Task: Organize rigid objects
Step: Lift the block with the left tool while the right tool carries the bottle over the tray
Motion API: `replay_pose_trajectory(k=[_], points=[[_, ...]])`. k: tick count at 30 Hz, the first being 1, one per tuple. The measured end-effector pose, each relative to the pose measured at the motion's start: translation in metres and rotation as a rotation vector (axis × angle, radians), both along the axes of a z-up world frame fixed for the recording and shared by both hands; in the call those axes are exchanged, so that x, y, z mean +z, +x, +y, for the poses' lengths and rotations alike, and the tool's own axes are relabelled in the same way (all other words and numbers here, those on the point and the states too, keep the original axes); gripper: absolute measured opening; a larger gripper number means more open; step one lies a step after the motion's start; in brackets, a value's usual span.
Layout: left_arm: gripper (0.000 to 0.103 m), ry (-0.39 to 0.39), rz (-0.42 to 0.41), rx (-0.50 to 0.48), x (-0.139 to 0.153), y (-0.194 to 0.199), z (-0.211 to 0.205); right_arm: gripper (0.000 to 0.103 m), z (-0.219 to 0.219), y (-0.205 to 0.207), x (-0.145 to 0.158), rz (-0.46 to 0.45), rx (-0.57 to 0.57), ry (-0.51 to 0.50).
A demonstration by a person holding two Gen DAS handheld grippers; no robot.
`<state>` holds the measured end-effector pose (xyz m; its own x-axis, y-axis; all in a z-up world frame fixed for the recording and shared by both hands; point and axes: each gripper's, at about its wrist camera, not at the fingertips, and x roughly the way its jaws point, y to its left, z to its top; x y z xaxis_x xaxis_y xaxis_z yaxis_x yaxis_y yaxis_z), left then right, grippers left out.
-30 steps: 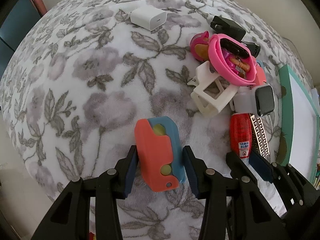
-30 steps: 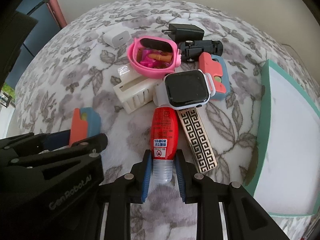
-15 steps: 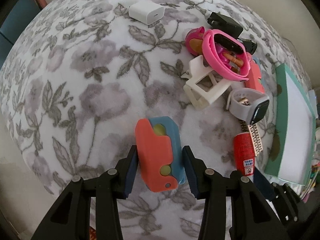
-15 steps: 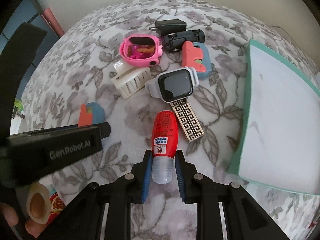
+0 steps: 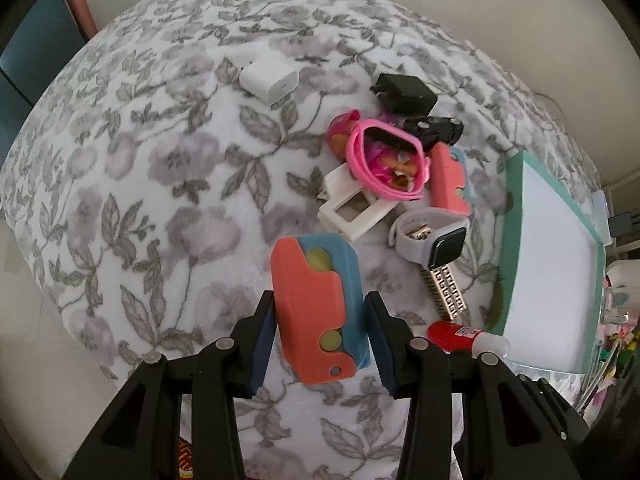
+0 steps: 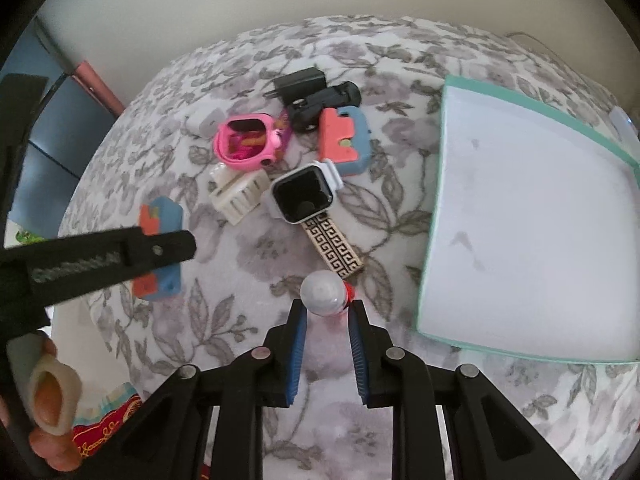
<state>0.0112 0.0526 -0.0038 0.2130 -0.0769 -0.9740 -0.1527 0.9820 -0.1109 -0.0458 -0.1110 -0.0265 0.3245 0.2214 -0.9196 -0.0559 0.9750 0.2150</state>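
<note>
Floral grey-and-white blanket (image 5: 168,184) covers the whole surface, with a teal-rimmed white tray (image 6: 532,240) off to the right side. Left tool (image 5: 320,330) is clamped on an orange-and-blue block (image 5: 316,308), lifted clear of the blanket. Right tool (image 6: 326,322) is closed tight on a red bottle with a clear cap (image 6: 324,294), cap end facing the camera. Rest of the pile sits between them: smartwatch (image 6: 304,196), pink case (image 6: 250,144), cream clip (image 6: 240,194), patterned strip (image 6: 334,248), a second orange-and-blue block (image 6: 344,140), black charger (image 6: 300,82), white charger (image 5: 269,80).
</note>
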Motion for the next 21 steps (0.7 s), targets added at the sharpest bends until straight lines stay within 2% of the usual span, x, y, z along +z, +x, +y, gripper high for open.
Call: replay_pose_trajectory(k=[8,16,21], points=[[0.046,0.001,-0.008,0.006,0.005,0.001,-0.008,0.022,0.001,0.004,0.004,-0.022,-0.017,0.02],[0.046,-0.006,-0.106,-0.028,0.046,0.009,-0.034,0.022,-0.021,0.003,0.033,-0.114,-0.086,0.077],[0.046,-0.014,-0.146,-0.068,0.061,0.014,-0.057,0.021,-0.039,0.004,0.045,-0.145,-0.137,0.126]])
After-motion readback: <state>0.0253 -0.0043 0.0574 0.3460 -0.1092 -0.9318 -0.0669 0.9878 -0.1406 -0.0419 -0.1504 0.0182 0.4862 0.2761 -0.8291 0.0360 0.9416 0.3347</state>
